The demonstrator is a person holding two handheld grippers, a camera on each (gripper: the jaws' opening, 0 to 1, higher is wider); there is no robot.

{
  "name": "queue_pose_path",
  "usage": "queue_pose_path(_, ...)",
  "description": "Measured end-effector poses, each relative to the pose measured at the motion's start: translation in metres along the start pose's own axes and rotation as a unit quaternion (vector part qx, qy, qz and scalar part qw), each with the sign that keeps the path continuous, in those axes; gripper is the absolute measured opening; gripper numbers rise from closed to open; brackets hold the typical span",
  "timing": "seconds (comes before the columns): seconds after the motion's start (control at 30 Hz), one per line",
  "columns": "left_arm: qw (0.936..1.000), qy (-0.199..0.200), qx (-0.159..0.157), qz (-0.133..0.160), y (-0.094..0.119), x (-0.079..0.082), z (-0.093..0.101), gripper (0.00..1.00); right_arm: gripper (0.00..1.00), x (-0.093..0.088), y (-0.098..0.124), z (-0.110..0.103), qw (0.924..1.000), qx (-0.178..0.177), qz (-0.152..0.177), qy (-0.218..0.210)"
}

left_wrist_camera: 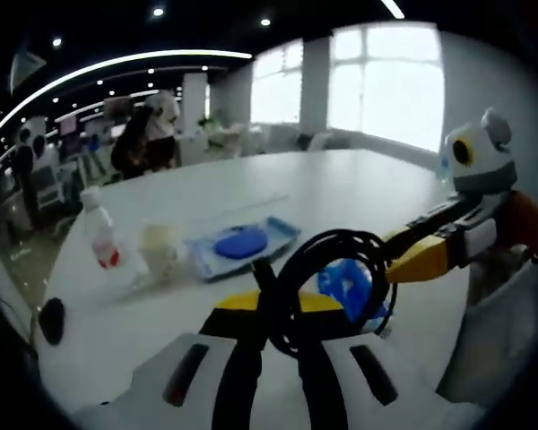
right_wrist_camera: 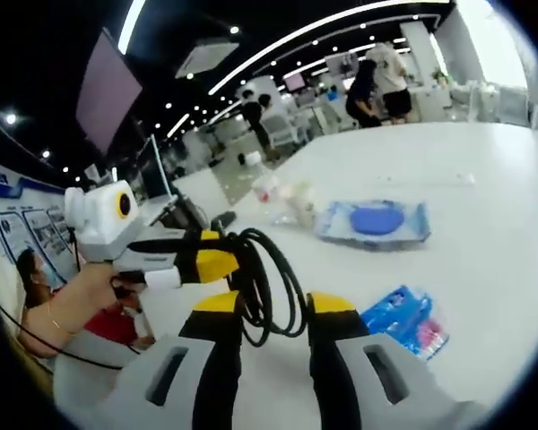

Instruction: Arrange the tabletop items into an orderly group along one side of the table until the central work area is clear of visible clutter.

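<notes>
Gripping a coil of black cable, the left tool rises from the bottom centre of the left gripper view with its jaws close together on the loops. In the right gripper view the same left tool enters from the left of the frame, held by a person's hand, its yellow-tipped jaws pinching the black cable. The right tool stands at the bottom centre of that view, jaws spread wide with the coil hanging between them; whether either jaw touches the cable cannot be told. In the left gripper view the right tool reaches in from the right of the frame, its yellow jaw tip just beside the coil.

The white surface carries the rest. A blue packet lies just behind the coil at lower centre right; in the right gripper view it sits at lower right. A pale blue tray with a dark blue oval item lies at centre left. Left of it stand a small whitish cup and a clear bottle with a red label. A small black object rests near the surface's lower left edge. People stand in the background at upper left.
</notes>
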State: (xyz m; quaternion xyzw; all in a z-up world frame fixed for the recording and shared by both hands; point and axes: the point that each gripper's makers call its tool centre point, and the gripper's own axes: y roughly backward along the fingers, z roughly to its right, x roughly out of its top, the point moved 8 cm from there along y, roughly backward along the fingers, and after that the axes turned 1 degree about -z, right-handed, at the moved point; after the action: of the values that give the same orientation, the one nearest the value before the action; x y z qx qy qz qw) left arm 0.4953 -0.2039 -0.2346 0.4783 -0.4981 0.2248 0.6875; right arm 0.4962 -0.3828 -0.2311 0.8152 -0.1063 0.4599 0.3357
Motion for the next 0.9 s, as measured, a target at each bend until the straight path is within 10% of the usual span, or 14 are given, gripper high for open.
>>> queue_pose_path(0.9, 0.9994, 0.028, 0.018, -0.010, 0.004, -0.004, -0.008, 0.10, 0.91, -0.015, -0.003, 0.082, 0.9968, -0.052, -0.019, 0.057)
